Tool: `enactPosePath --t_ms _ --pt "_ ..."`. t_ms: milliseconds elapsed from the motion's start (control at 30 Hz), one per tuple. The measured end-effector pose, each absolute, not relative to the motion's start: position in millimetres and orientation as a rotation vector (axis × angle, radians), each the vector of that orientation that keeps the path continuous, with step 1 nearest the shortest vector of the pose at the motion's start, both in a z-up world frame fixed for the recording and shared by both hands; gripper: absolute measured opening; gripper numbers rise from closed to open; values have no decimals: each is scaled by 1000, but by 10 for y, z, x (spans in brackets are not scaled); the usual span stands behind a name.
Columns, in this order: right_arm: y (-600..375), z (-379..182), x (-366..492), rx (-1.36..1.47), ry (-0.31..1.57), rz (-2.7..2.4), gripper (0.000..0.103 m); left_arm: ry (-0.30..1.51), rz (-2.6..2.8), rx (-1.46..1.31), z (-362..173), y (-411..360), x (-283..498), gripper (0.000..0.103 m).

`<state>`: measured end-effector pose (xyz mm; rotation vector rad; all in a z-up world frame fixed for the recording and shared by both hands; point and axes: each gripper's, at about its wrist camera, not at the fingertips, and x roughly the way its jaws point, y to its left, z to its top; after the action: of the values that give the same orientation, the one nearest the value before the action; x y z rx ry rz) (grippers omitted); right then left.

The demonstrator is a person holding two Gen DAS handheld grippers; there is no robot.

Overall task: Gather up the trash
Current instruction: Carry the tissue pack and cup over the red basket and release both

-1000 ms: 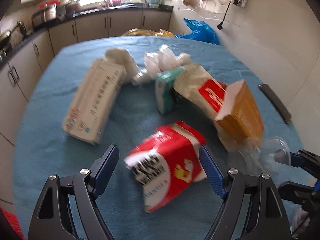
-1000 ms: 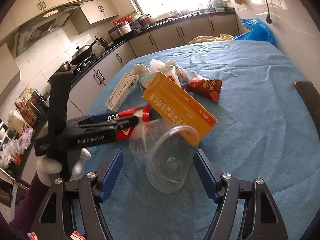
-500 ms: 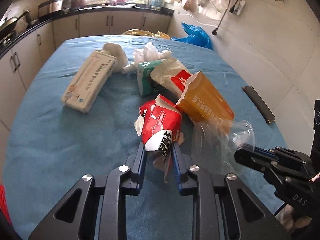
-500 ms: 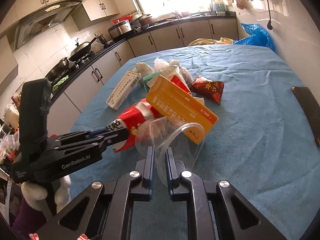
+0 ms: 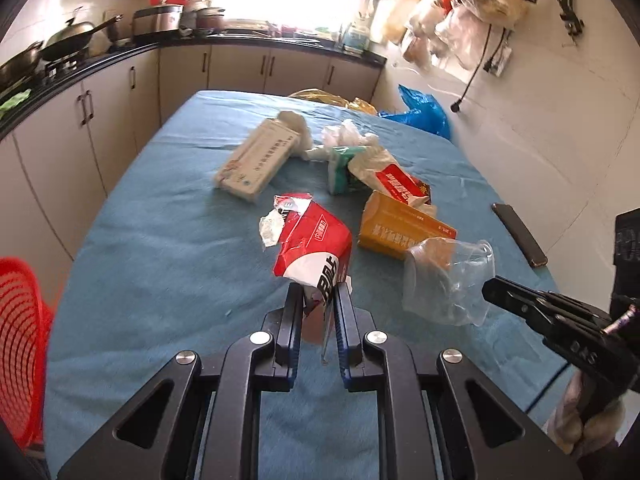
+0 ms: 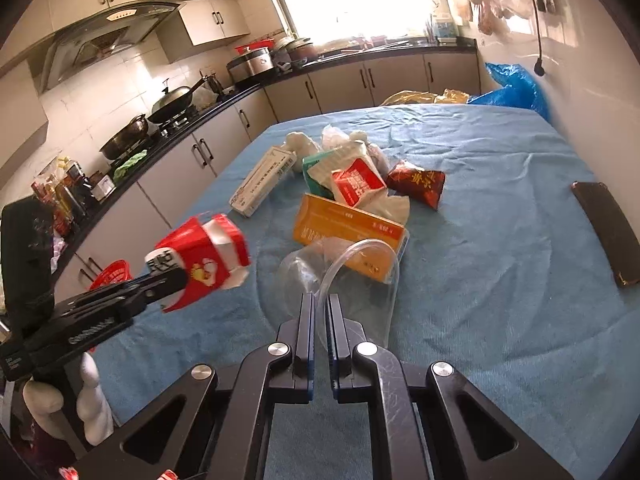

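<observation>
hiding its near end (crushed), left gripper (image 5: 316,300) clamping red carton (image 5: 312,244)

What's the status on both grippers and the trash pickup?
Left gripper shut on crumpled red-and-white tissue pack, lifted. Right gripper shut on clear plastic cup rim. Orange box touches cup; red mesh basket at left.

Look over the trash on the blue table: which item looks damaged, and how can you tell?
The red and white carton, pinched in the left gripper, is torn open at its top, with ragged white edges. The clear plastic cup in the right gripper is squashed flat at its rim.
</observation>
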<state>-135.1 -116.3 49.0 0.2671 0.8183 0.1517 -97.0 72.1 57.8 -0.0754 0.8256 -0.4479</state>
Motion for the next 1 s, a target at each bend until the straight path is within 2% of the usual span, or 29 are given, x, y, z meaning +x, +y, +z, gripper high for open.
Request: enactPosePath --t_ms 33,67,100,133,333,367,400,433,500,767,1000 --pt "-1184 481 -1361 282 819 155 14 825 -443 -84 577 762 -1005 15" --pt "-1207 469 -1358 297 821 154 32 824 -437 -89 578 793 -1035 15" --pt "-1223 459 -1349 304 821 148 45 820 -427 -94 579 839 -1080 15" --pt "-1230 454 -1340 304 816 141 48 815 -416 -97 581 869 -1118 15" --pt "-1184 355 -1154 273 823 108 46 798 -372 -130 575 1045 -1282 15" --pt "-1176 327 -1124 274 832 104 41 794 -363 -132 583 1068 -1297 15" --pt "-1176 309 -1107 281 838 102 20 787 -348 -134 595 1112 -1328 15" --pt "-1171 290 -1090 294 850 107 15 780 -332 -135 608 1155 -1358 15" --pt "-1139 303 -1094 301 852 122 11 766 -303 -140 639 1254 -1411 15" --pt "-727 599 -1197 164 789 176 11 704 -157 -157 793 1795 -1629 15" --pt "-148 714 -1109 127 807 319 11 686 1 -198 792 2476 -1763 15"
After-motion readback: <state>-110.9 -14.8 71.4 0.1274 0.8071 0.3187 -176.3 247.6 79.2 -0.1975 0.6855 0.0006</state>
